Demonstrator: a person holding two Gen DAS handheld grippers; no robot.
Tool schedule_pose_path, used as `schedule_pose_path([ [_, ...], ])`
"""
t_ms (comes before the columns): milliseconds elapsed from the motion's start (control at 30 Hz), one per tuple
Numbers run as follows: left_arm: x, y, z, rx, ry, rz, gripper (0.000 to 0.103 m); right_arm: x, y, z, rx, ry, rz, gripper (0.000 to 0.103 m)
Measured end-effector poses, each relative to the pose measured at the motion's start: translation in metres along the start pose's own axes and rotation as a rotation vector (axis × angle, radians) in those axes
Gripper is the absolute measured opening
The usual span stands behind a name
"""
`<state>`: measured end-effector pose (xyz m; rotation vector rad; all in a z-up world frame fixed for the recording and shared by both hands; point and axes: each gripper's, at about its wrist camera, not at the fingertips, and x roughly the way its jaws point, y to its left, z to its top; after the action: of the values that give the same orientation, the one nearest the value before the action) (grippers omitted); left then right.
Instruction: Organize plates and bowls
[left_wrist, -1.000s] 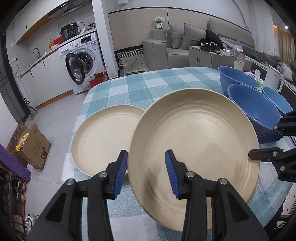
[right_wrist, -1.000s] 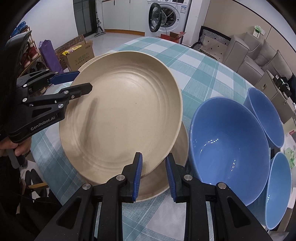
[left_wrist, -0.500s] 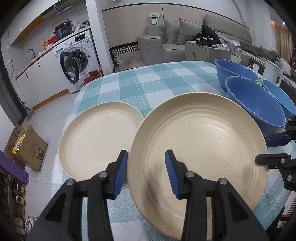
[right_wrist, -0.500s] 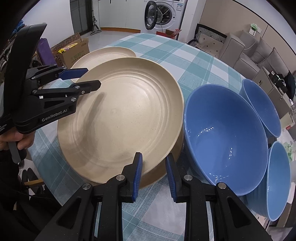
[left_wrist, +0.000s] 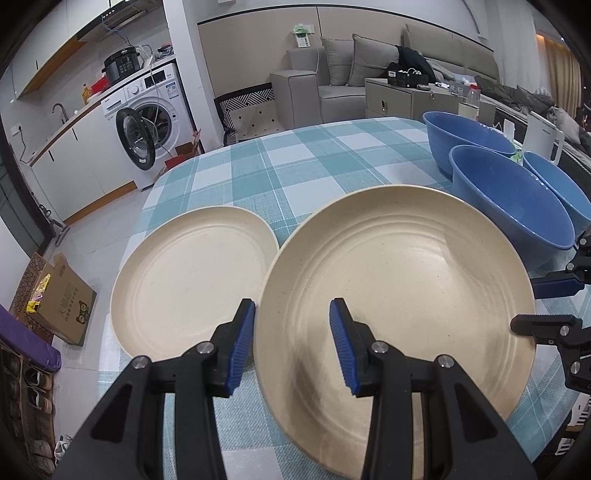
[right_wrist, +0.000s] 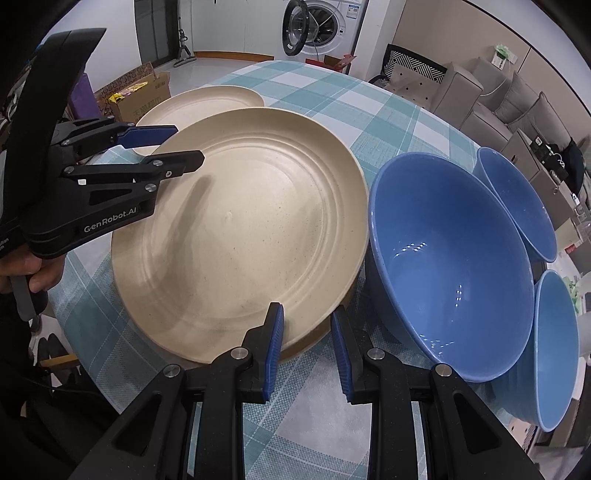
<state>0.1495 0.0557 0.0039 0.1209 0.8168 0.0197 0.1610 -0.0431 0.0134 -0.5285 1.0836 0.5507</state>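
A large cream plate (left_wrist: 399, 295) (right_wrist: 240, 229) lies on top of another cream plate (right_wrist: 317, 338), of which only the rim shows. My left gripper (left_wrist: 291, 314) (right_wrist: 187, 143) is shut on its left rim, one finger inside the plate and one outside. At the opposite rim my right gripper (right_wrist: 307, 321) (left_wrist: 524, 306) is shut on the same plate. A further cream plate (left_wrist: 192, 280) (right_wrist: 199, 101) lies flat on the table beside them. Three blue bowls stand to the right, the nearest one (right_wrist: 450, 266) (left_wrist: 509, 206) right against the stacked plates.
The round table (left_wrist: 295, 162) has a teal checked cloth. Two more blue bowls (right_wrist: 517, 199) (right_wrist: 554, 343) stand behind and beside the nearest. A white appliance (left_wrist: 543, 140) stands past the bowls. A cardboard box (left_wrist: 62, 299) sits on the floor. A hand (right_wrist: 37, 273) holds the left gripper.
The held plate has come down from a raised, tilted pose onto the plate below it. It no longer overlaps the plate on the left. Both grips are unchanged.
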Motion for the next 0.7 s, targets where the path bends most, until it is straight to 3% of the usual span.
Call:
schedule_pose_path([
  [700,0.016,-0.012,0.001,0.023,0.015,-0.002,0.04,0.004,-0.005,-0.01,0.028,0.032,0.018,0.028],
])
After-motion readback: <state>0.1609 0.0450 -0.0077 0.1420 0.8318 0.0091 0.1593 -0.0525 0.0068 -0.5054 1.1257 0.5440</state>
